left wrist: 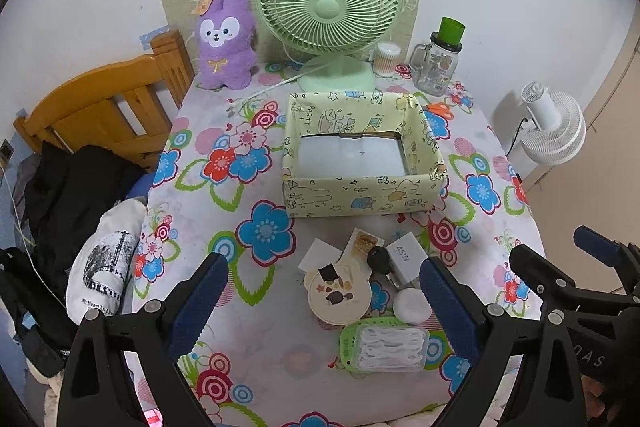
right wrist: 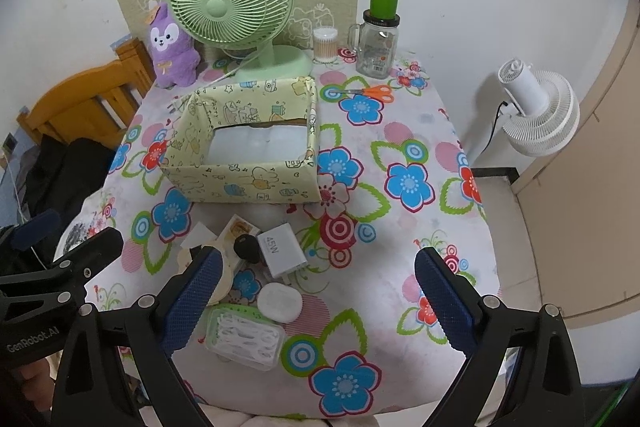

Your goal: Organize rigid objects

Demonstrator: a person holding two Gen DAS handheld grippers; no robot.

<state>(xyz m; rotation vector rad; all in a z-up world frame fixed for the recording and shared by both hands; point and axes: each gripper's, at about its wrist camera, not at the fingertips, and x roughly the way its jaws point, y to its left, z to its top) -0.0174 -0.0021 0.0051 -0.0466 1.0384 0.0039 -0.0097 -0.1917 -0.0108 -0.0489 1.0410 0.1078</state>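
**Clutter waiting by the box, both tongs spread**

You are holding the left tongs (left wrist: 324,291) spread wide and empty over the small pile at the near edge of the table (left wrist: 248,343); the right tongs (right wrist: 316,291) are hanging spread and empty too, just right of that pile. Between your left pads are sitting a round tin (left wrist: 338,293), a black fob (left wrist: 378,259), a 45W charger (left wrist: 404,257), a white puck (left wrist: 412,305) and a floss case (left wrist: 386,343). Beyond them the box (left wrist: 360,197) is standing open.

You are probably choosing a first piece. Take the charger or puck from the pile's edge, gripping flat sides, and lift clear before crossing the box wall.

Cards under the tin are partly covered; the box floor is reading as a pale blur, so what lines it is unclear.
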